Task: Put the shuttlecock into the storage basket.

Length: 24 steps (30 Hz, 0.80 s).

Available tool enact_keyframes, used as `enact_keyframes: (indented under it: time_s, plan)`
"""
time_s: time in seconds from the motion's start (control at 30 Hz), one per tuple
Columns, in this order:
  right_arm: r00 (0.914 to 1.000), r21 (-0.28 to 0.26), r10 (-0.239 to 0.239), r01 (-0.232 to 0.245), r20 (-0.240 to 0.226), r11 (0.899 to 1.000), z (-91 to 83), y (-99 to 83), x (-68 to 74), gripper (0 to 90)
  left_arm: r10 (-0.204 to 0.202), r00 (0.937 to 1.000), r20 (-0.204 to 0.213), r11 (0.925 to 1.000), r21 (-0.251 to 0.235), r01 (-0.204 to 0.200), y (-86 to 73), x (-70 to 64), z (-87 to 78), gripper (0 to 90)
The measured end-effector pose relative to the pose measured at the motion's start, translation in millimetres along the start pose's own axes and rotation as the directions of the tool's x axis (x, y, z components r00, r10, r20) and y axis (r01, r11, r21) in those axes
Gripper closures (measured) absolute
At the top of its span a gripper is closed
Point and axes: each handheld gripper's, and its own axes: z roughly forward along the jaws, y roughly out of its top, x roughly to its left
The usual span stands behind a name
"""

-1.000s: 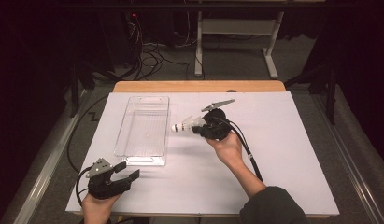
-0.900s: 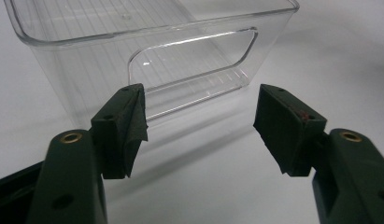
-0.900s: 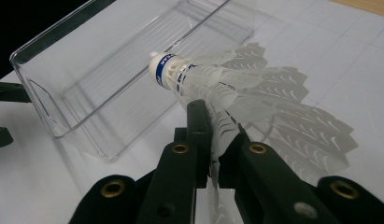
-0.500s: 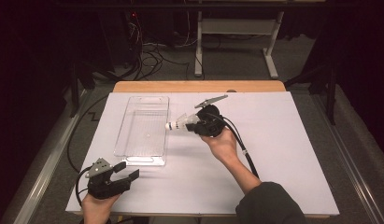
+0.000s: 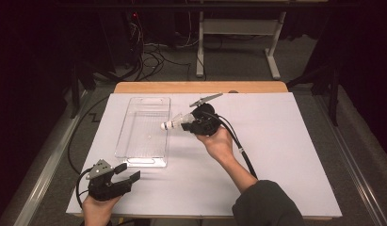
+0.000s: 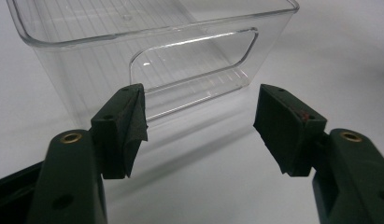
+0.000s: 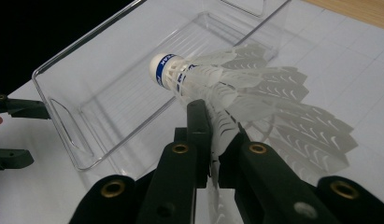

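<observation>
White feathers pinched in our right tongs (image 7: 213, 140), the shuttlecock (image 5: 173, 123) has moved left to the clear bin's (image 5: 134, 155) right rim. Our left tongs (image 5: 123, 176) rest released near it; dropping it in looks next.

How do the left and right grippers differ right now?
The left gripper has its jaws wide apart and holds nothing; the right gripper is clamped on the feathers of a white shuttlecock. The left sits low near the table's front edge, pointing at the near end of the clear bin; the right is raised beside the bin's long side, with the shuttlecock's tip reaching over the rim. Both are black, hand-held, and trail a cable.
</observation>
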Motion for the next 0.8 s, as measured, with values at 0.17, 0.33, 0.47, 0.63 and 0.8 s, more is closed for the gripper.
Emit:
enact_keyframes:
  time_s: [0.17,0.33,0.47,0.63,0.8]
  plan:
    - [0.9999,0.001,-0.008,0.008,-0.009,1.0,5.2,3.3,3.5,88.3,-0.002,1.0,0.001,1.0,-0.002,0.002,0.0,0.4,-0.2,34.8]
    - [0.9998,0.009,-0.011,0.011,-0.015,1.0,10.7,6.8,8.2,88.3,0.0,1.0,-0.001,1.0,-0.001,0.0,0.1,0.6,-0.2,34.8]
    - [0.9996,0.009,-0.015,0.015,-0.024,1.0,14.6,9.7,11.9,88.3,-0.002,1.0,-0.001,1.0,-0.003,0.002,0.2,0.9,-0.4,34.8]
    - [0.9995,0.008,-0.014,0.014,-0.03,1.0,18.7,13.1,14.4,88.3,0.0,1.0,-0.001,1.0,-0.003,0.0,0.3,0.8,-0.5,34.9]
    - [0.9993,0.011,-0.013,0.014,-0.034,1.0,21.7,15.6,16.9,88.3,-0.002,1.0,0.0,1.0,-0.003,0.002,0.4,1.2,-0.6,34.9]
